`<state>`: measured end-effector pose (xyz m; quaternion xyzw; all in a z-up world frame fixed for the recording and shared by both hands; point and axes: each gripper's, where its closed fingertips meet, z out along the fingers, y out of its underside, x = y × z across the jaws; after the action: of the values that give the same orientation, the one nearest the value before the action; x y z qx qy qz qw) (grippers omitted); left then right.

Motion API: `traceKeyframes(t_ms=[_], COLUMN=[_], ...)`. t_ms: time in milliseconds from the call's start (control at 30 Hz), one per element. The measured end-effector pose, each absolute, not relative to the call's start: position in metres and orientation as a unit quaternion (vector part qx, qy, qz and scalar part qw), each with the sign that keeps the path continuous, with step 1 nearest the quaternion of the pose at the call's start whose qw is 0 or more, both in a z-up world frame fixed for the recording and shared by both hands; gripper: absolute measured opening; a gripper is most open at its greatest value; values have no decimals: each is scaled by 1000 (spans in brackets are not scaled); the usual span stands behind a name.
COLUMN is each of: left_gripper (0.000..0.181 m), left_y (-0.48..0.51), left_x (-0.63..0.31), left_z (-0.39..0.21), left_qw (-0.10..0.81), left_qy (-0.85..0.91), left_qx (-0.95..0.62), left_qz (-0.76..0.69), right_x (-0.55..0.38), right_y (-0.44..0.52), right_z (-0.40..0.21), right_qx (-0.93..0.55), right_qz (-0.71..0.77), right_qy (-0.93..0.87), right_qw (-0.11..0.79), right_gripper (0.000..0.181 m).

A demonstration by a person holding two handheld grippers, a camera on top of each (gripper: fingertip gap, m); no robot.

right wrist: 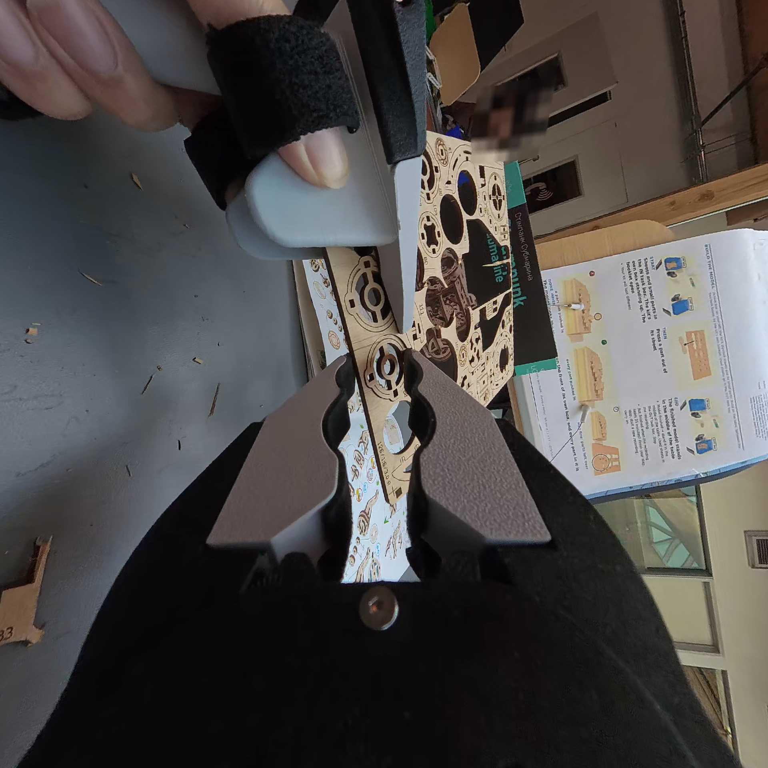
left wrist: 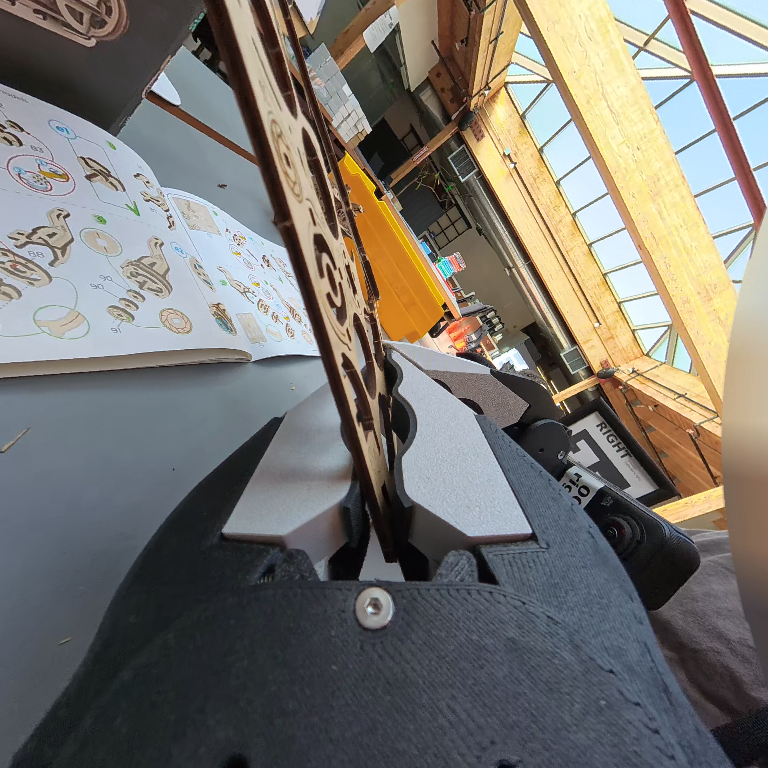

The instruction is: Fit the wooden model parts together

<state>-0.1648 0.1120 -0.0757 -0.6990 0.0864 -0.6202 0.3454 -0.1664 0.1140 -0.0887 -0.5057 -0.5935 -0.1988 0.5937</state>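
Left wrist view shows your left tongs [left wrist: 374, 449] clamped on the upright sheet [left wrist: 291, 166] (edge-on above the worktop [left wrist: 104, 478]), while your right tongs [right wrist: 376, 357] straddle its strip unclenched.

Both views taken close along gripper fingers, seemingly tilted; left faces upward to ceiling, right downward; wooden sheet [left wrist: 328, 266] [right wrist: 376, 365] shared

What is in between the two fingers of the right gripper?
In the right wrist view, a wooden sheet with cut-out round parts sits in the gap of the right gripper. The open instruction booklet shows behind it.
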Motion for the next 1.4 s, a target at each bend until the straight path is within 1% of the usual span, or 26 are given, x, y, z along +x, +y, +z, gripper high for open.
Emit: traceKeyframes(t_ms=[467,500,667,700,733,800,933,1000,1133,1200,1233,1267,1333,1400], left_gripper=[0,0,1,1,0,0,0,0,1,1,1,0,0,0], left_y=[110,109,108,110,111,112,114,116,122,126,127,128,130,130], left_x=[-162,-161,-162,-163,-164,-163,-166,-169,-181,-189,-193,-196,-200,-202], left_z=[-85,-81,-74,-76,-79,-80,-77,-74,-58,-50,-44,-41,-37,-36], left_qw=[335,334,344,337,328,320,332,335,362,387,399,406,415,417], left_qy=[93,92,109,98,89,83,90,85,80,82,81,78,78,75], left_qx=[-716,-706,-698,-699,-696,-694,-693,-688,-666,-656,-648,-643,-638,-636], left_qz=[-605,-618,-619,-624,-632,-640,-634,-638,-647,-642,-644,-645,-644,-645], right_x=[-164,-165,-167,-167,-166,-163,-159,-161,-155,-135,-125,-117,-96,-94], right_y=[111,107,106,107,109,110,106,100,83,91,97,102,115,113], right_z=[-100,-108,-94,-95,-94,-91,-90,-82,-45,-34,-40,-58,-105,-137], right_qx=[-533,-532,-499,-506,-508,-513,-523,-514,-475,-496,-519,-558,-666,-730], right_qz=[-171,-165,-193,-191,-193,-186,-145,-106,-11,15,31,58,117,207], right_qy=[-603,-624,-604,-602,-597,-592,-589,-587,-560,-539,-544,-559,-550,-516], right_qw=[568,548,590,587,590,593,599,617,679,681,659,610,490,396], right_gripper=[20,3,4,9,18,24,23,23,16,15,12,12,21,30])
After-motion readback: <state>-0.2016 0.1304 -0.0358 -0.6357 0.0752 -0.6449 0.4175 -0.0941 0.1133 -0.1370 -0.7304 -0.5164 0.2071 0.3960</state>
